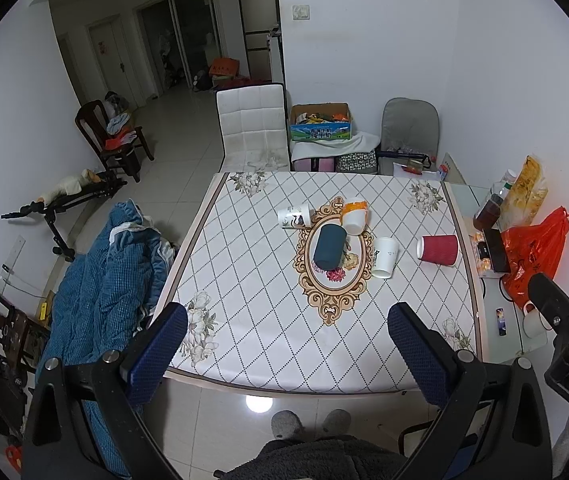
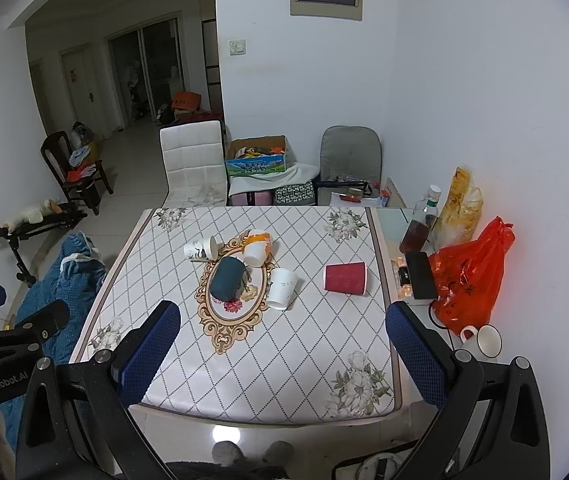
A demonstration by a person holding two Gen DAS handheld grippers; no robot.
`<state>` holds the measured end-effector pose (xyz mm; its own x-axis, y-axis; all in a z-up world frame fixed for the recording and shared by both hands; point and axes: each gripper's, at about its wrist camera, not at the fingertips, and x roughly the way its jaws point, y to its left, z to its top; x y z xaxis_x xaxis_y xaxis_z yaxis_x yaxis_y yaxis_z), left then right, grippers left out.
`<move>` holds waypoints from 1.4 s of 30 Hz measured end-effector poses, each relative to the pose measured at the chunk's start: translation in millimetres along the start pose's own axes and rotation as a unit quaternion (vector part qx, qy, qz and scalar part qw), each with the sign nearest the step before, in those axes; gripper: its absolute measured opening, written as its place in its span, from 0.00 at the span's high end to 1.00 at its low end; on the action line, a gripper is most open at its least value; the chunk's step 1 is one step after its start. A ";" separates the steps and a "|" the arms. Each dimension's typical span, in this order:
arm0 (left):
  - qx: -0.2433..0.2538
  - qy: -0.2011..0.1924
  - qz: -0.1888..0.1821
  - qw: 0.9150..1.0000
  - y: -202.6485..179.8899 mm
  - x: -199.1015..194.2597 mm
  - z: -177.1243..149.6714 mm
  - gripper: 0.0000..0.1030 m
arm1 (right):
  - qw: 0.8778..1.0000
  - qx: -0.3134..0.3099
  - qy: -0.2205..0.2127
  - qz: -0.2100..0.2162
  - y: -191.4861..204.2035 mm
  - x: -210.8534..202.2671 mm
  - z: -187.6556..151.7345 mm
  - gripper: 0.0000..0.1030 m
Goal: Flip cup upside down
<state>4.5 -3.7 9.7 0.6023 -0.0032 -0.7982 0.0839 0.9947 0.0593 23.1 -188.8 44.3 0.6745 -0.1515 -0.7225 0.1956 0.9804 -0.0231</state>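
Several paper cups lie on their sides on the patterned table (image 1: 268, 320): a red ribbed cup (image 1: 438, 250) (image 2: 344, 278) at the right, a plain white cup (image 1: 384, 257) (image 2: 281, 289), a dark blue cup (image 1: 328, 247) (image 2: 227, 278) on the oval motif, an orange-and-white cup (image 1: 354, 216) (image 2: 257, 249) and a printed white cup (image 1: 295, 216) (image 2: 201, 249). My left gripper (image 1: 286, 328) is open and empty above the table's near edge. My right gripper (image 2: 282, 330) is open and empty, held at the same height.
On the glass side shelf at the right stand a red plastic bag (image 2: 470, 276), a phone (image 2: 420, 274), a bottle (image 2: 420, 220) and a white mug (image 2: 480, 340). A white chair (image 1: 252, 124) and a grey chair (image 1: 408, 128) stand behind the table. A blue quilt (image 1: 104, 280) lies left.
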 end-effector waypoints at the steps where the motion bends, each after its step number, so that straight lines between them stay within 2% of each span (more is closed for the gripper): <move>1: 0.000 0.000 0.000 1.000 0.1 0.7 0.0 0.00 | 1.000 0.000 0.001 0.001 -0.3 0.7 0.9 0.00; 6: -0.003 0.003 0.000 1.000 -1.5 2.4 0.9 0.00 | 1.000 0.003 0.005 0.008 -5.8 8.8 1.9 0.00; 12: -0.010 0.028 0.008 1.000 -8.6 26.8 1.5 0.00 | 1.000 0.005 0.024 0.009 -13.6 32.0 -5.1 0.00; 25: -0.001 0.097 0.038 0.995 -49.0 108.3 1.7 0.00 | 0.990 0.021 0.136 0.008 -65.3 152.6 -47.9 0.00; 33: 0.026 0.150 0.042 0.988 -82.2 178.7 15.5 0.00 | 0.975 0.049 0.219 0.006 -93.8 233.0 -94.1 0.00; 39: 0.058 0.176 0.040 0.982 -106.4 245.2 35.4 0.00 | 0.956 0.077 0.281 -0.015 -115.1 290.3 -132.7 0.00; 42: 0.075 0.194 0.028 0.978 -119.0 282.6 48.0 0.00 | 0.946 0.097 0.310 -0.022 -124.1 317.8 -148.6 0.00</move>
<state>202.8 -128.0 -194.2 0.2645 0.1187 -0.9571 0.1925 0.9659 0.1730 107.5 -340.0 -285.2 0.1278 -0.0306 -0.9913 0.3823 0.9238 0.0207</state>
